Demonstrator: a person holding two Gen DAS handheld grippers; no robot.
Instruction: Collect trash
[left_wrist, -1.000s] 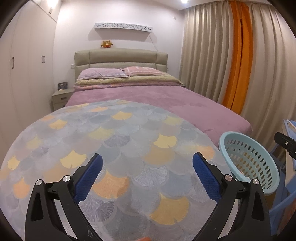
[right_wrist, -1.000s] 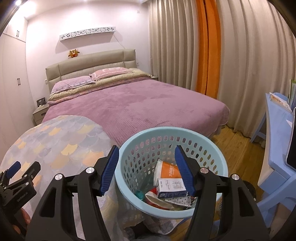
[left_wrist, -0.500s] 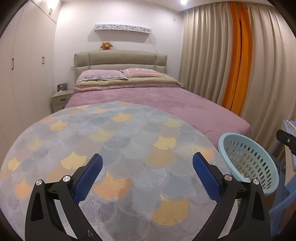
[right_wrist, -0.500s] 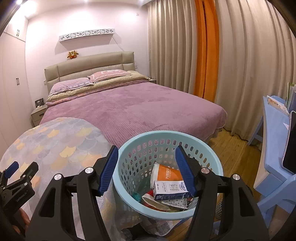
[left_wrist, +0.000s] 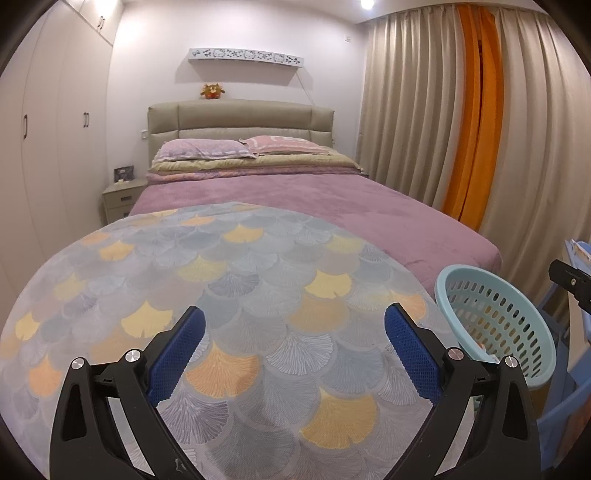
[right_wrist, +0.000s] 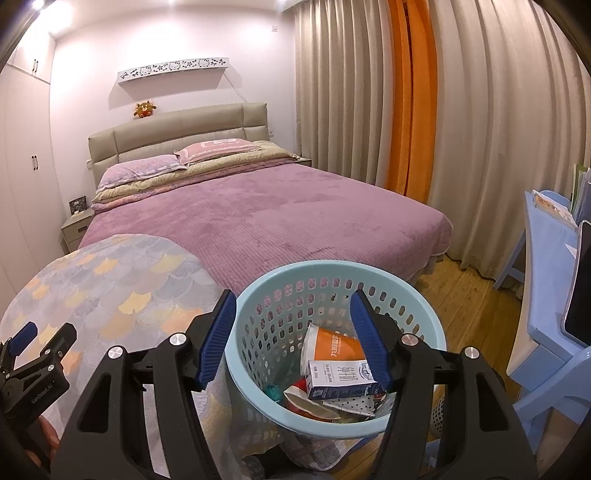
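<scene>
Trash (right_wrist: 334, 373) piled in pale-blue perforated basket (right_wrist: 258, 391) beside patterned blanket (left_wrist: 236, 295), both right gripper (right_wrist: 293, 336) and left gripper (left_wrist: 293, 349) spread wide and empty; risk of tipping basket if nudged at rim, spilling milk carton (right_wrist: 341, 374) onto floor.

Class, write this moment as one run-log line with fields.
left gripper: open, empty, over patterned cloth | right gripper: open, empty, above basket | basket: holds cartons, wrappers | cloth: no trash seen
</scene>
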